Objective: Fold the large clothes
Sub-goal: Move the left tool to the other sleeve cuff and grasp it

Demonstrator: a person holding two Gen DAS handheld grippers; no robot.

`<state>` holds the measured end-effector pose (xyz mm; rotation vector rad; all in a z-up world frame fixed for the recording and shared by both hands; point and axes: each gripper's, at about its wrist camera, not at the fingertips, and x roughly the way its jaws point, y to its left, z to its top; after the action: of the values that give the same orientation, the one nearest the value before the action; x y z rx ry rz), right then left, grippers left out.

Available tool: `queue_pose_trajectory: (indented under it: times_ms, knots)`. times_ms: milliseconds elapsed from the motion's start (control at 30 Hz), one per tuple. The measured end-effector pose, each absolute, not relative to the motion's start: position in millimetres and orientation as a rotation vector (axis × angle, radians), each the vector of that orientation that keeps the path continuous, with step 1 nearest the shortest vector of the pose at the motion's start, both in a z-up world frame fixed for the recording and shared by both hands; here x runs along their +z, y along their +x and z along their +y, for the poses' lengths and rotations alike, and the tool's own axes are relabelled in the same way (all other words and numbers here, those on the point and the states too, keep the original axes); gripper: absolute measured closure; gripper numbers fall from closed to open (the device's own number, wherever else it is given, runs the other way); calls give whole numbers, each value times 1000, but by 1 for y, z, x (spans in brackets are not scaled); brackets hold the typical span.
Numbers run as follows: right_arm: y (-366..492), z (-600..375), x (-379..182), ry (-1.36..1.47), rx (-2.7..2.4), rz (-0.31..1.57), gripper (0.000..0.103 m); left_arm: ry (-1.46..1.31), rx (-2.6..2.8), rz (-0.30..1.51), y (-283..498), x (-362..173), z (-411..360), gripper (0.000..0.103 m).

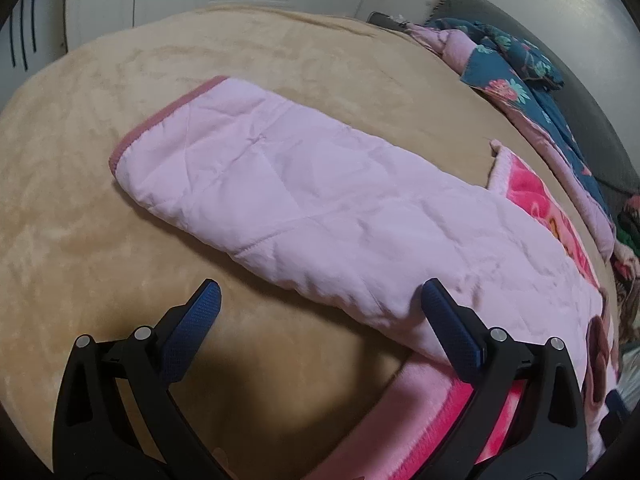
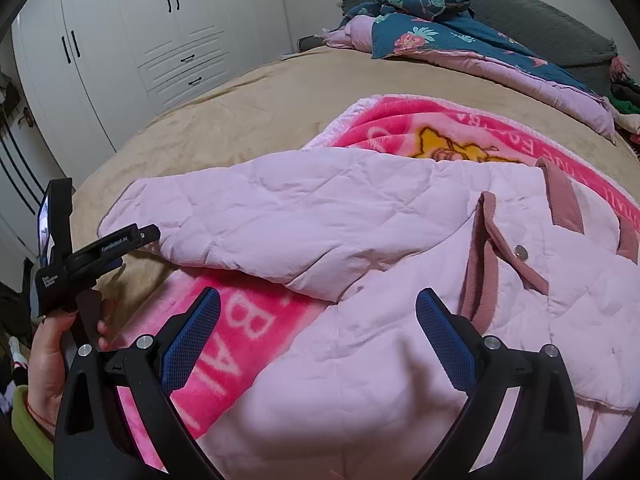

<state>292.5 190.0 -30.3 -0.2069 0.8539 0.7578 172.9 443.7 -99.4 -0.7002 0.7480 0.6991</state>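
Note:
A pale pink quilted jacket (image 2: 380, 320) lies on a bright pink printed blanket (image 2: 244, 328) on the bed. Its collar and front band are dusty rose (image 2: 484, 264). One sleeve (image 1: 260, 184) stretches out over the tan bedspread, with a rose cuff at its far end (image 1: 160, 120). My left gripper (image 1: 320, 292) is open and empty, hovering just short of the sleeve's near edge; its right finger overlaps the sleeve. My right gripper (image 2: 318, 300) is open and empty above the jacket body near the armpit. The left gripper's body shows in the right wrist view (image 2: 92, 256), held by a hand.
The tan bedspread (image 1: 80, 220) covers the bed. A teal floral quilt (image 2: 440, 28) with a lilac lining is heaped at the head of the bed against a grey headboard (image 2: 540, 12). White wardrobes (image 2: 140, 40) stand beyond the bed's left side.

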Motion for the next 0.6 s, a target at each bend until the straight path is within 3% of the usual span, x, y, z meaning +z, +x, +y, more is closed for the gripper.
queue_pose_trajectory:
  times_ms: [600]
  knots:
    - [299,175,-28,-163,725,848,5,-878,724,605,159,-114,506,13]
